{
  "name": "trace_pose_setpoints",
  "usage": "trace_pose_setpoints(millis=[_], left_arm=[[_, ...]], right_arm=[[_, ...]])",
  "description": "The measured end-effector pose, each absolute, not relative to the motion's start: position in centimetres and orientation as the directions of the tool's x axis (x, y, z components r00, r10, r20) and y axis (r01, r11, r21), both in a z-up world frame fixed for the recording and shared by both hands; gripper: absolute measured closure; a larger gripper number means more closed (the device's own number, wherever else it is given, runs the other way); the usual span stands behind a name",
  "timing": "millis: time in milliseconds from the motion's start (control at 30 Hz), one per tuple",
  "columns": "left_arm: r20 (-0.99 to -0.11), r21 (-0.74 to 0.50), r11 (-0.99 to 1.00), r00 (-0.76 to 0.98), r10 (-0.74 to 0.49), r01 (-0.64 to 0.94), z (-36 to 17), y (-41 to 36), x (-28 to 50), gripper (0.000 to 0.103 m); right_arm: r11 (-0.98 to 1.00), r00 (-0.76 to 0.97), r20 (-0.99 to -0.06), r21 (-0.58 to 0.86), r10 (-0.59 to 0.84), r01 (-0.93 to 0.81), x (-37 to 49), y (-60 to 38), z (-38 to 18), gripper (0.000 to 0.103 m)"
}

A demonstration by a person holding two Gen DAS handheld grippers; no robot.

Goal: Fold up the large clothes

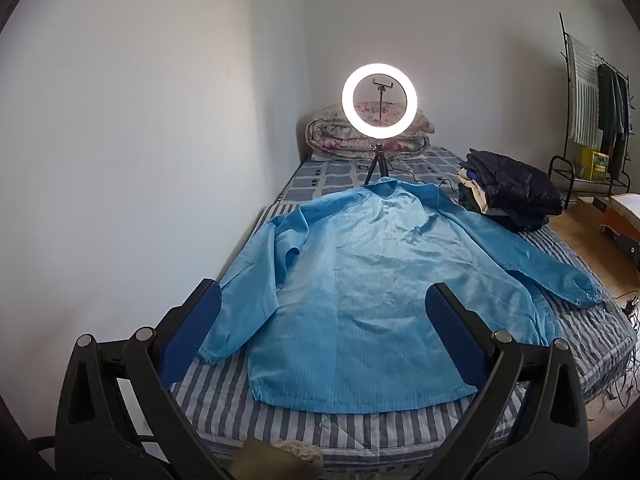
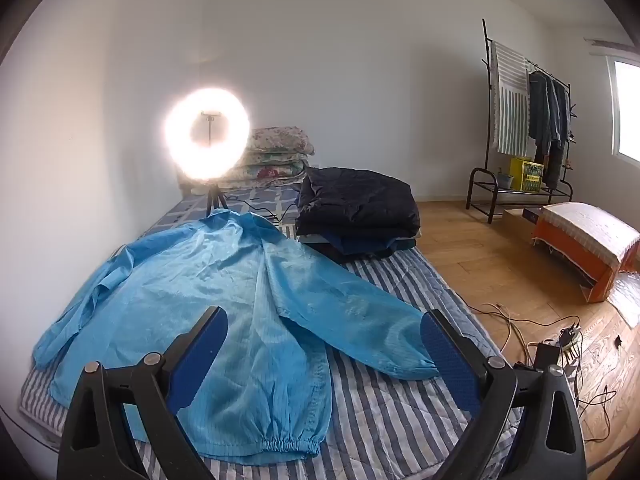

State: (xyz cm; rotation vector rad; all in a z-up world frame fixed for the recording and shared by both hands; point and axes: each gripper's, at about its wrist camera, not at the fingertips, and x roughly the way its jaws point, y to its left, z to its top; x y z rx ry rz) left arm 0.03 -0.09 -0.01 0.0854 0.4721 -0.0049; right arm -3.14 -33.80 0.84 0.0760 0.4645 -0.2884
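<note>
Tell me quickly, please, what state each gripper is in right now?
Left gripper: open, holding nothing, above the blue jacket.
Right gripper: open, holding nothing, above the same jacket.

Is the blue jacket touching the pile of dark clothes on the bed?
Cannot tell. In both views the blue jacket reaches the pile of dark clothes, but neither shows contact or gap.

Right gripper (image 2: 322, 340) gapes above blue jacket (image 2: 208, 304) spread on bed (image 2: 400, 400).

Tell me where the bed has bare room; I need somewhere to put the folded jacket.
Free: the striped bedding between the blue jacket's hem and the right bed edge, below its right sleeve. Crowded: the dark clothes pile and ring light at the head.
</note>
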Motion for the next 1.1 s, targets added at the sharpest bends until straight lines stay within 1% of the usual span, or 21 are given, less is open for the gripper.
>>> trace_pose_setpoints(millis=[167, 200, 433, 500, 833, 1100], left_arm=[[-0.458, 0.077, 0.997, 0.888, 0.026, 0.011, -0.1, -0.5, 0.6, 0.0], [-0.427, 0.067, 0.998, 0.904, 0.018, 0.012, 0.0, -0.2, -0.2, 0.0], [-0.42, 0.06, 0.998, 0.907, 0.02, 0.006, 0.0, 0.0, -0.6, 0.0], [-0.421, 0.057, 0.998, 0.907, 0.017, 0.008, 1.2, -0.4, -0.5, 0.0], [-0.421, 0.044, 0.999, 0.907, 0.013, 0.006, 1.9, 0.1, -0.6, 0.0], [-0.418, 0.045, 0.999, 0.908, 0.013, 0.006, 1.7, 0.2, -0.7, 0.0]], right_arm=[[0.957, 0.851, -0.457, 0.0, -0.258, 0.29, -3.1, -33.8, 0.8, 0.005], [0.957, 0.851, -0.458, -0.001, -0.258, 0.29, -3.1, -33.8, 0.8, 0.005], [0.957, 0.852, -0.454, 0.0, -0.26, 0.291, -3.0, -33.7, 0.8, 0.005], [0.957, 0.852, -0.454, 0.0, -0.259, 0.291, -3.0, -33.7, 0.8, 0.005], [0.957, 0.852, -0.456, -0.002, -0.258, 0.289, -3.3, -33.9, 1.0, 0.005], [0.958, 0.851, -0.458, -0.001, -0.256, 0.287, -3.0, -33.7, 0.8, 0.005]])
